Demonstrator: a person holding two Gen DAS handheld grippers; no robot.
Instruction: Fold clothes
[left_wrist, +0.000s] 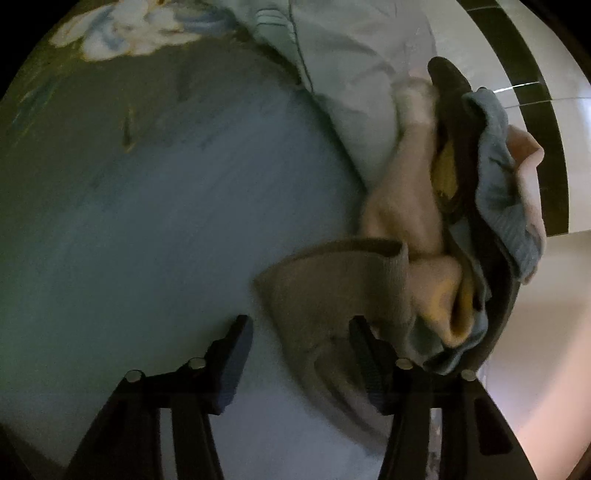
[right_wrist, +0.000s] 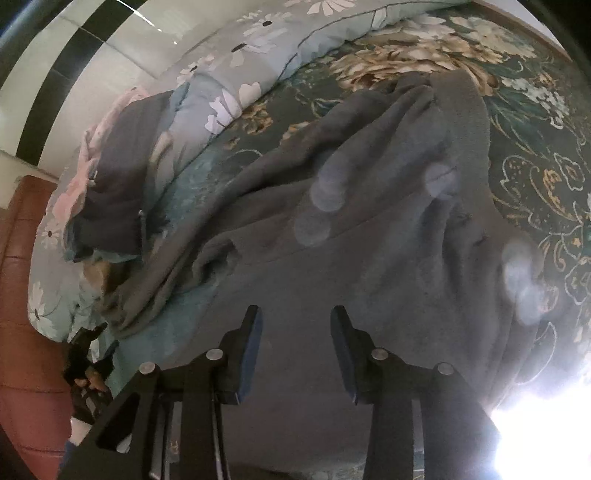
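In the right wrist view a large grey garment (right_wrist: 369, 229) lies rumpled across the dark floral bedspread (right_wrist: 535, 177). My right gripper (right_wrist: 297, 325) hovers over its near part, jaws apart and nothing pinched between them. The left wrist view is blurred. There a grey-brown piece of clothing with a ribbed cuff (left_wrist: 332, 288) lies on the blue-green sheet (left_wrist: 147, 221). My left gripper (left_wrist: 301, 332) stands open over it, the right finger (left_wrist: 364, 343) over the cloth and the left finger (left_wrist: 240, 339) clear of it.
A heap of pink, blue, yellow and dark clothes (left_wrist: 480, 192) sits right of the left gripper, near the bed's edge. A daisy-print quilt (right_wrist: 229, 74) and a dark folded item (right_wrist: 118, 177) lie at the back left. Tiled wall (right_wrist: 92, 74) and brown padding (right_wrist: 22, 295) border the bed.
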